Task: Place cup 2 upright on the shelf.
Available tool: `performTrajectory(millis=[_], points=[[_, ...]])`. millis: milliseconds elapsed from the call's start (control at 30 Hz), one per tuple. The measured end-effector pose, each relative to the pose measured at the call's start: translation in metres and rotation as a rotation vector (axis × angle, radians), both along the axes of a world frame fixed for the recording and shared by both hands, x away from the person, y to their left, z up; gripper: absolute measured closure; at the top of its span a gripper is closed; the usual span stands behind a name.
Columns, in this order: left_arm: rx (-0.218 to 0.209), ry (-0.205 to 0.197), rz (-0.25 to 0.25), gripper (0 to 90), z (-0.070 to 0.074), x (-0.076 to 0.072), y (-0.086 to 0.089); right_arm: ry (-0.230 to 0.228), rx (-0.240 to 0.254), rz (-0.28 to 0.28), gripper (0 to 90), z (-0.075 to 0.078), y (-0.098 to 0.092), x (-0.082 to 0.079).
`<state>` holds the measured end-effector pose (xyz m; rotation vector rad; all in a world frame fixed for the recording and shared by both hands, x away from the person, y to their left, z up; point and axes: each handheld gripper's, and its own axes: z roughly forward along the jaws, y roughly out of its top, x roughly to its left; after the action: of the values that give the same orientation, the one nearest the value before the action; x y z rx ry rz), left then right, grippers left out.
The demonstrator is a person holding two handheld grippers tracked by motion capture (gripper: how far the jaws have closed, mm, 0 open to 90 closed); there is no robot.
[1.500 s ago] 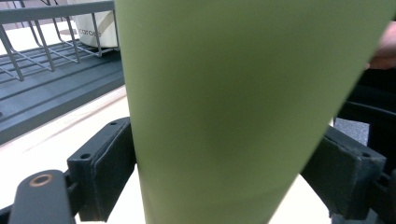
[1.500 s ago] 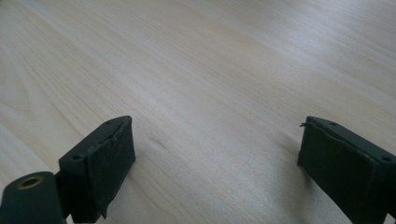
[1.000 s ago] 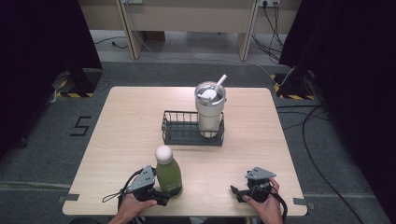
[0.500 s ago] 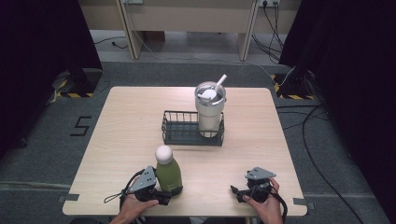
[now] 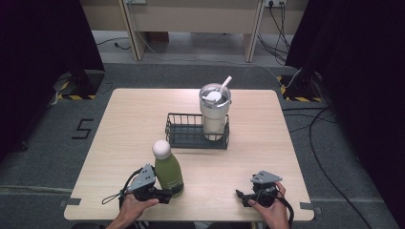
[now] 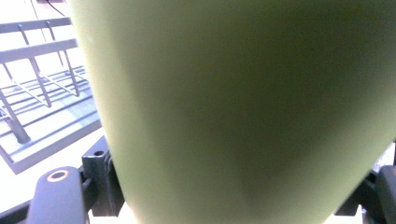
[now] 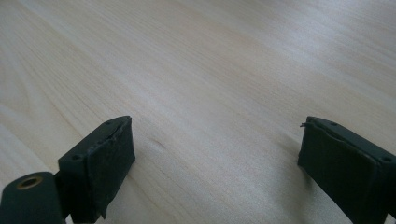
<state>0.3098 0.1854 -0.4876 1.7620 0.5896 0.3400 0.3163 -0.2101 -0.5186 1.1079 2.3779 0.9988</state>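
A green bottle [image 5: 169, 172] with a white round cap stands upright near the table's front left. My left gripper [image 5: 167, 194] is at its base, one jaw on each side of the body, shut on it. In the left gripper view the bottle [image 6: 243, 102] is very close, and both jaws press its sides. My right gripper [image 5: 241, 196] rests low at the front right, pointing left. Its jaws [image 7: 215, 163] stand wide open over bare wood with nothing between them.
A black wire basket [image 5: 177, 142] sits at mid-table, with a steel tumbler [image 5: 214, 113] with lid and straw standing in its right end. The basket's bars [image 6: 37, 93] lie just beyond the bottle. The wooden table [image 5: 138, 114] ends close behind both hands.
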Motion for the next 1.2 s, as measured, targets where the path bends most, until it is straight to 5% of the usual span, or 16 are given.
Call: performTrajectory(millis=[1200], points=[[0.024, -0.040, 0.009, 20.1, 0.049, 0.043, 0.004, -0.003, 0.001, 0.002, 10.3, 0.000, 0.000, 0.001]])
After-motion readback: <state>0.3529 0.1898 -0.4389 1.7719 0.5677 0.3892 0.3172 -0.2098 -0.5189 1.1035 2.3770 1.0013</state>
